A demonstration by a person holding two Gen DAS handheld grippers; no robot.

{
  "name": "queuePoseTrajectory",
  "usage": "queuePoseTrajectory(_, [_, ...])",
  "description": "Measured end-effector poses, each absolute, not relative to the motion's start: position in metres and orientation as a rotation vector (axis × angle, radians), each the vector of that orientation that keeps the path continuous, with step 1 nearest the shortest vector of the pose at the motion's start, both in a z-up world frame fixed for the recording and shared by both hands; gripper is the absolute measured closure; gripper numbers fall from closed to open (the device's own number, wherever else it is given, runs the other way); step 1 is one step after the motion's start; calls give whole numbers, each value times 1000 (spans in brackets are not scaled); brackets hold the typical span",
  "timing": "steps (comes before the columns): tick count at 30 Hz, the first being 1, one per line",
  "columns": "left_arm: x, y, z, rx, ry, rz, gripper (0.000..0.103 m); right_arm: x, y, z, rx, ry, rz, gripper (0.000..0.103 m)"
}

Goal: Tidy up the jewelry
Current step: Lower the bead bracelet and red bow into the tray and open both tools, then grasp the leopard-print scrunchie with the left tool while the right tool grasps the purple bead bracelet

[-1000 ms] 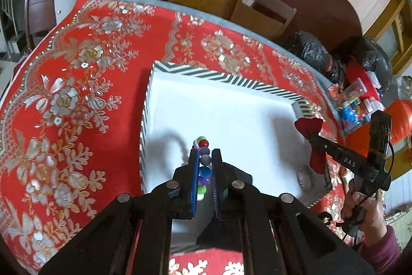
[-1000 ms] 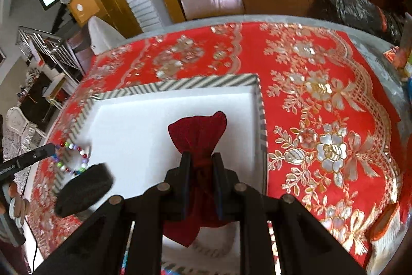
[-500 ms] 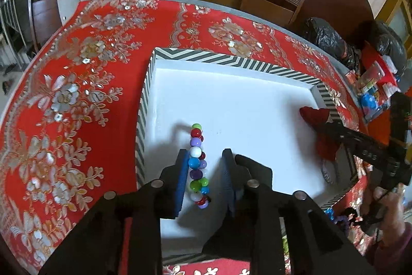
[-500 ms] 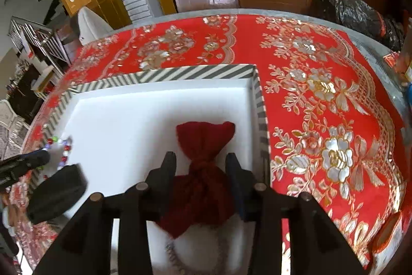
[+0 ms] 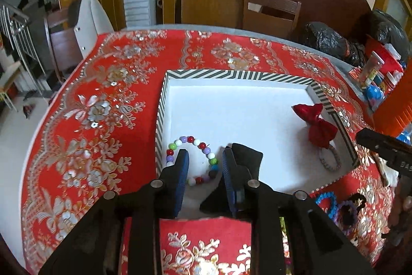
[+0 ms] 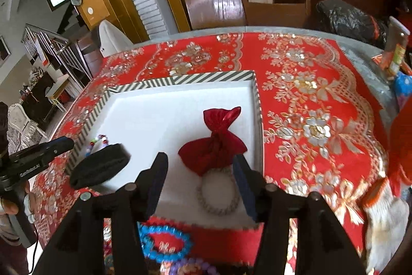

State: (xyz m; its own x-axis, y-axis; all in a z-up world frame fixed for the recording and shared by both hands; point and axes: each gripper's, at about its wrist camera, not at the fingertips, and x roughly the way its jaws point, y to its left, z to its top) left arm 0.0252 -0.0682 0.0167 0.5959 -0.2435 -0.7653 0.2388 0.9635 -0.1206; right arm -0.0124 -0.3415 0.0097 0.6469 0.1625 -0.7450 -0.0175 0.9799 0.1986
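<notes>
A white tray with a striped rim (image 5: 231, 74) lies on the red cloth. In its near left corner a multicoloured bead bracelet (image 5: 193, 159) lies flat, beside a black pouch (image 5: 248, 157). My left gripper (image 5: 204, 153) hovers above the bracelet, open and holding nothing. A red pouch (image 6: 213, 143) and a grey bead bracelet (image 6: 219, 197) rest at the tray's (image 6: 180, 80) right side. Above them my right gripper (image 6: 200, 159) has its jaws opening. The pouch lies below and between the pads, which stand clear of it.
A blue bracelet (image 6: 164, 241) and a purple one (image 6: 193, 264) lie on the cloth in front of the tray. A white and orange cloth (image 6: 383, 218) sits at the right. Chairs and black bags (image 5: 327, 40) stand behind the table.
Both grippers opened and drew back and up. The left let go of the bead bracelet, which now lies flat in the tray. The right let go of the red pouch.
</notes>
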Motion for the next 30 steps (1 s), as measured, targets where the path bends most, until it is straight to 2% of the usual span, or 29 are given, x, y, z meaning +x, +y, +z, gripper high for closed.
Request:
queuePoseTrajectory(7, [-4,-67,30,6,852,-276,75,-48,-338,28,180,823,98,41])
queuePoseTrajectory(19, [-38,-66,40,-21,838,-316,75,-83,-324,33,149,825,109,41])
queuePoseTrajectory(30, [-58,-66,36,-147,937,-483,75,-117,-334,31,128,861,104,41])
